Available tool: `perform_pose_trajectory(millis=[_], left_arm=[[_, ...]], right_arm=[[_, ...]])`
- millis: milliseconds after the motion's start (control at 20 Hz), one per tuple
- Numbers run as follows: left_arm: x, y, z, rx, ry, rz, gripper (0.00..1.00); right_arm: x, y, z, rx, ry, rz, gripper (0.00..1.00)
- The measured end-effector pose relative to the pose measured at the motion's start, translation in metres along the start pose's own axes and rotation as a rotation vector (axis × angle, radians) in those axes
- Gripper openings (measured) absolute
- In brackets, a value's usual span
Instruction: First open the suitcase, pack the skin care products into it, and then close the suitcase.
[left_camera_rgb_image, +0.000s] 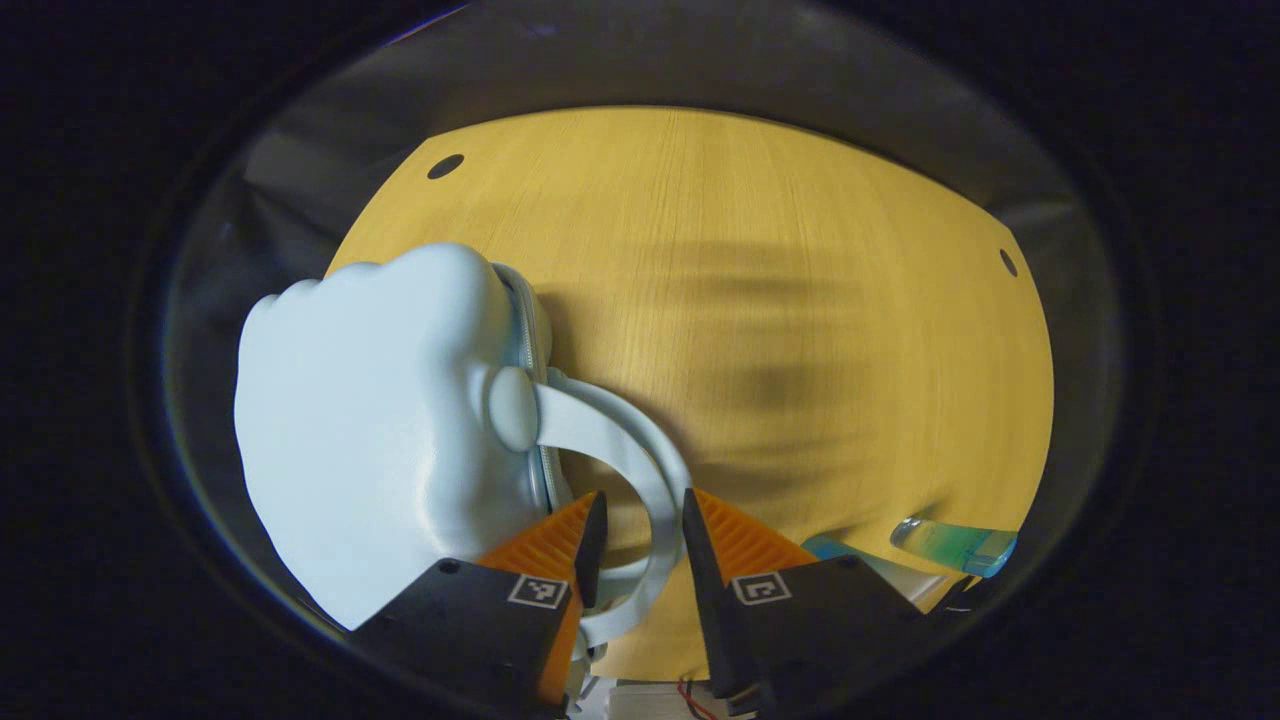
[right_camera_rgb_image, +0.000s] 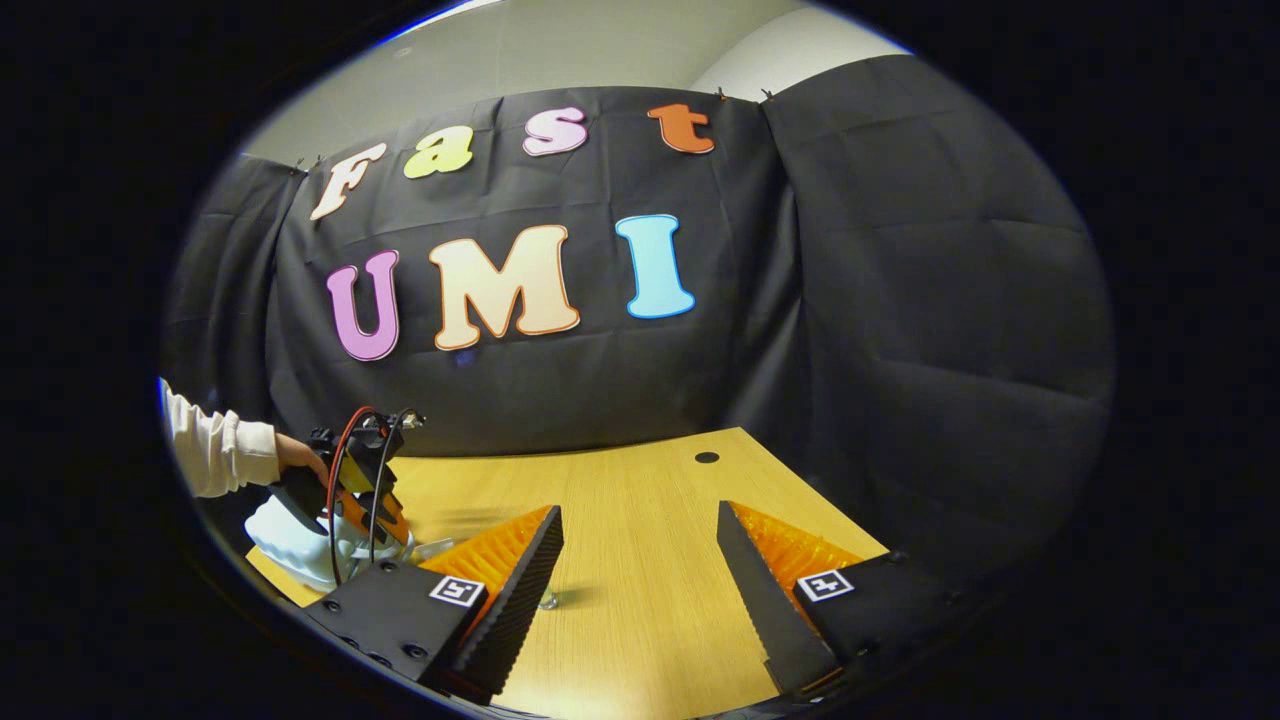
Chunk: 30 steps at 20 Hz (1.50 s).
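In the left gripper view a pale blue hard-shell suitcase lies zipped shut on the wooden table. Its curved handle arches between the fingers of my left gripper, close to the right finger and apart from the left one. The jaws stand a little apart around the handle. A green-and-blue skin care tube lies at the lower right, with another teal item beside it. In the right gripper view my right gripper hovers wide open over the table, holding nothing.
The right gripper view has a hand in a white sleeve holding the left gripper over the suitcase at the far left. A small clear object lies on the tabletop. The table has a round cable hole near the black cloth wall.
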<state>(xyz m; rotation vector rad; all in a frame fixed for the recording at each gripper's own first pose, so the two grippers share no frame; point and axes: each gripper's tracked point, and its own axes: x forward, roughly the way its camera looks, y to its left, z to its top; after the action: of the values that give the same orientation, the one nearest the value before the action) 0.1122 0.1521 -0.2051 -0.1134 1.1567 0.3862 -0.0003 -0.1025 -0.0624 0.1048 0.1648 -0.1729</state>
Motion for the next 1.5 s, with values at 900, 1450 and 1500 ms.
perform_pose_trajectory(millis=[900, 1450, 1500], left_arm=[[-0.004, -0.018, 0.013, -0.116, 0.059, -0.114, 0.0], [-0.16, 0.007, 0.055, -0.136, -0.149, -0.332, 0.0], [-0.173, 0.019, 0.058, -0.146, -0.171, -0.337, 0.0]], right_arm=[[0.003, 0.002, -0.005, -0.026, 0.012, 0.004, 0.97], [0.02, 0.061, 0.002, -0.042, -0.006, 0.15, 0.98], [0.02, 0.066, 0.002, -0.048, -0.011, 0.161, 0.98]])
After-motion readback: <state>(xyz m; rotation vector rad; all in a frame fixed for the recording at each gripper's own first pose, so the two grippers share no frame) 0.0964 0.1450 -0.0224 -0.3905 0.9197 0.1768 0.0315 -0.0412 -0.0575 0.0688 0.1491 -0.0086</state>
